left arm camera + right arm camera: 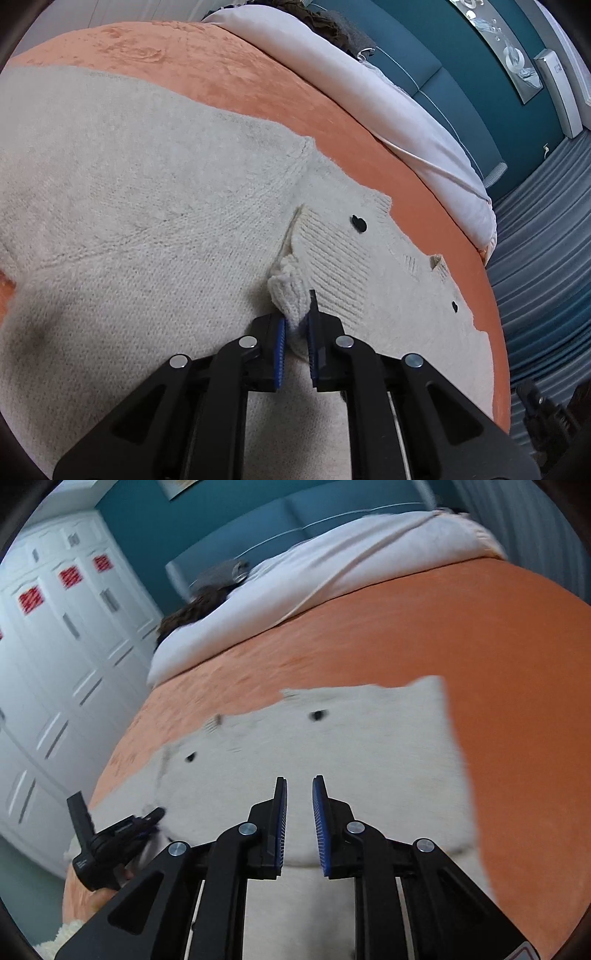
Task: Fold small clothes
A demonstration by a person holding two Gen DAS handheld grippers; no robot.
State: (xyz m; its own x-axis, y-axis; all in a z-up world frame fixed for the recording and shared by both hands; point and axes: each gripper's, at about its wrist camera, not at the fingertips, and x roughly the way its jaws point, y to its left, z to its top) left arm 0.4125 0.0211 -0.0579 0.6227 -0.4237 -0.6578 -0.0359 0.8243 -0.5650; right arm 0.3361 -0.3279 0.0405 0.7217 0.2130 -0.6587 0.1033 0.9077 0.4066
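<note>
Left gripper (pixel 297 325) pinches a bunched fold of the cream cardigan (pixel 147 221), its blue pads (pixel 281 332) pressed against the knit near the ribbed button band. Right gripper (pixel 299 794) hangs above the cardigan with a narrow gap between its pads and nothing in it. Two black buttons (pixel 358 223) show on the band. That cardigan lies spread on an orange blanket (pixel 498 646), with a white duvet (pixel 332 576) beyond it.

no legible text, labels, or numbers
</note>
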